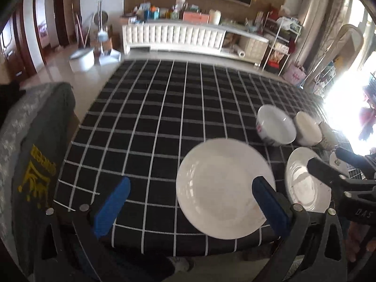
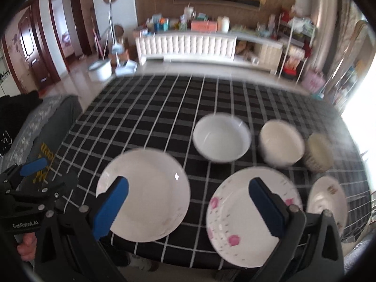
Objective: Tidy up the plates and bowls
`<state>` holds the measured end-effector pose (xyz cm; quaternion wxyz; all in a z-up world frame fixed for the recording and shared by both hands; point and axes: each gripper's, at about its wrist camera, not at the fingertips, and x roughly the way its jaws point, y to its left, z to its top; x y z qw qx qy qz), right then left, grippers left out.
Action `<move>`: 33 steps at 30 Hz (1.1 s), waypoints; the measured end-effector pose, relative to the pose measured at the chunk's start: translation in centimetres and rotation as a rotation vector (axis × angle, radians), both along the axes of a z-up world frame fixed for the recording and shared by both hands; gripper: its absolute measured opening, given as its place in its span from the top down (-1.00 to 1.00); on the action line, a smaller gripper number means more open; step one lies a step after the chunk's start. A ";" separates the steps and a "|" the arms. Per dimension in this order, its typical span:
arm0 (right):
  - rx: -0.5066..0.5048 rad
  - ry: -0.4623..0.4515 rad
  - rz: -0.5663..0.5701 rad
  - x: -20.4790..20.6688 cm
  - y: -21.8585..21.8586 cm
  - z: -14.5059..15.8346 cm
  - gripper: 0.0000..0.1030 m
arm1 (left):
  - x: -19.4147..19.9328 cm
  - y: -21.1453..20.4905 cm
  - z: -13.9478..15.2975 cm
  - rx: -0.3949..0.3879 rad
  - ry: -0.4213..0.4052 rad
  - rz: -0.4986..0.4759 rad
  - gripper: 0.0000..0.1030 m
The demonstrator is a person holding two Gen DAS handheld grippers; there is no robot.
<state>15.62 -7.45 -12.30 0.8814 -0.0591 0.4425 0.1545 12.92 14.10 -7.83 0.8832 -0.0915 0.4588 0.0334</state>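
Both grippers hang wide open above the near edge of the checked tablecloth [image 2: 164,98], neither holding anything: the left gripper [image 1: 191,208] has its blue pads spread either side of the plain white plate's [image 1: 223,188] near rim, and the right gripper [image 2: 189,208] straddles the gap between that same plate and the pink-flowered plate [image 2: 249,218]. All the crockery is still laid out singly, three plates along the near edge and three bowls behind them, nothing stacked. The worry, to my eye, is that near edge: the plain plate and the flowered one both appear to poke a little past the table's lip, so a clumsy nudge from a pad, or a grip on just the thin rim, could tip one onto the floor. The two grippers are also close together, and could knock each other if both go for the plain plate. The right wrist view shows far more: the white bowl [image 2: 222,137], the cream bowl [image 2: 280,143], the ribbed bowl [image 2: 319,151] and a small patterned plate [image 2: 327,199] at the far right. The left wrist view catches only two bowls and loses the right side in window glare.
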 end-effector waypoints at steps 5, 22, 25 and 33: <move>-0.016 0.098 0.025 0.7 0.9 -2.9 -0.90 | 0.9 1.3 -2.9 -0.057 0.074 0.018 -0.96; -0.059 0.273 -0.014 3.0 0.6 -9.3 0.04 | 3.1 2.1 -9.1 -0.058 0.232 -0.017 0.54; -0.060 0.275 -0.017 3.1 0.4 -9.5 0.14 | 3.3 1.9 -9.6 -0.056 0.234 -0.025 0.57; -0.016 0.297 -0.021 3.2 -0.5 -9.8 0.46 | 3.9 1.4 -10.0 -0.061 0.247 -0.039 0.70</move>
